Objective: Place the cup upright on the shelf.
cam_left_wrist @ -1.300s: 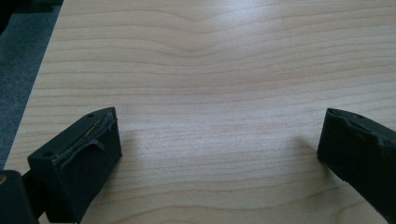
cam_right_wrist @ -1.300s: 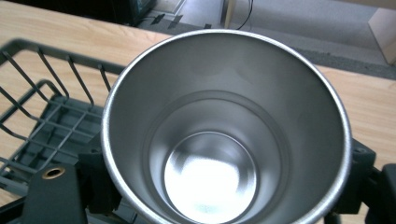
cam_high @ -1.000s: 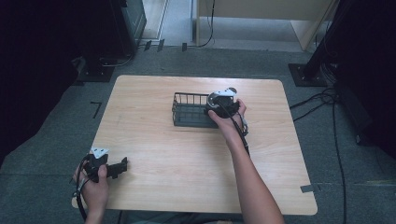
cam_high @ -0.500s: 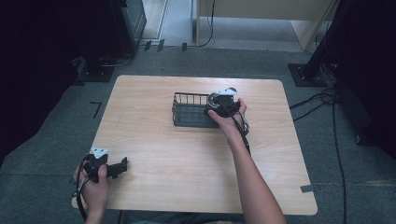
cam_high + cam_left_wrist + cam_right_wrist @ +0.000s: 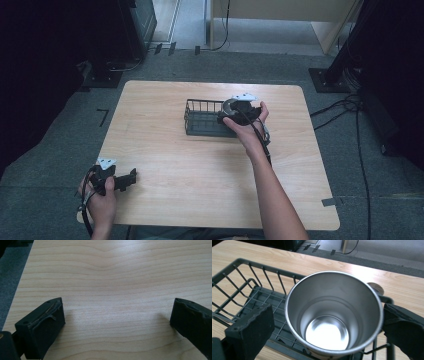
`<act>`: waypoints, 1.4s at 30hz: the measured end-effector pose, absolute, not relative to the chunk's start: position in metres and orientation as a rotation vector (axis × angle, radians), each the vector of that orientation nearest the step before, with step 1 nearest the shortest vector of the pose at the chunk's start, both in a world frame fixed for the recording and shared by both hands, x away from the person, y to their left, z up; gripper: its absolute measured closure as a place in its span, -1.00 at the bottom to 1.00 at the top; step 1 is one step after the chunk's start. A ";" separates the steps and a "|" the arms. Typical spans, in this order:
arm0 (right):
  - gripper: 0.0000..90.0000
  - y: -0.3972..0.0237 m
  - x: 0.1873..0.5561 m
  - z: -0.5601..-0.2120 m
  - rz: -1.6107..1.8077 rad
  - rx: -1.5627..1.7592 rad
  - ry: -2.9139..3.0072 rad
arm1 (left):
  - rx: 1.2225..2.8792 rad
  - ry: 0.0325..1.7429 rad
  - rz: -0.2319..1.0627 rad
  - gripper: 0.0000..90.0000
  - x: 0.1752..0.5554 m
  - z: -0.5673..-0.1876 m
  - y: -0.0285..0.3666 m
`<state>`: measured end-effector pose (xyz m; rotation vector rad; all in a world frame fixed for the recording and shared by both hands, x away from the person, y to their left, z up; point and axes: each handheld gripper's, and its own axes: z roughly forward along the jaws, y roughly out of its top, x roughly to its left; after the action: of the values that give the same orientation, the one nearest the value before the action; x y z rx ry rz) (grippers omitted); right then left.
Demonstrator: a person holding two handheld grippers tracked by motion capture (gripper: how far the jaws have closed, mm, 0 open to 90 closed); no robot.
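Note:
A shiny steel cup stands upright and empty in the right end of a black wire basket. My right gripper is open, one jaw on each side of the cup; the right jaw is against the rim and the left jaw stands a little off it. From above, the right gripper reaches over the basket, with the cup under the hand. Open and holding nothing, my left gripper hovers low over the table's near left corner; its own view shows the left gripper over bare wood.
The light wooden table has rounded corners and grey carpet around it. Cables run over the floor at the right, and dark equipment stands at the far left and right.

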<state>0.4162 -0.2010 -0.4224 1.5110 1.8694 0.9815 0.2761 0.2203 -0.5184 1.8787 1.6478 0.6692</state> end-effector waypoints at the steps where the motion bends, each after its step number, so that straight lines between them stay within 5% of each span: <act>1: -1.00 -0.202 0.415 -0.421 0.982 1.511 1.865 | 1.878 1.648 0.669 -1.00 0.276 -0.518 0.220; 42: -1.00 -0.296 0.351 -0.435 0.945 1.619 1.747 | 1.878 1.647 0.670 -1.00 0.276 -0.518 0.220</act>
<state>0.3515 -0.2963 -0.4355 1.6191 1.7466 0.9447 0.2761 0.2203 -0.5185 1.8780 1.6473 0.6697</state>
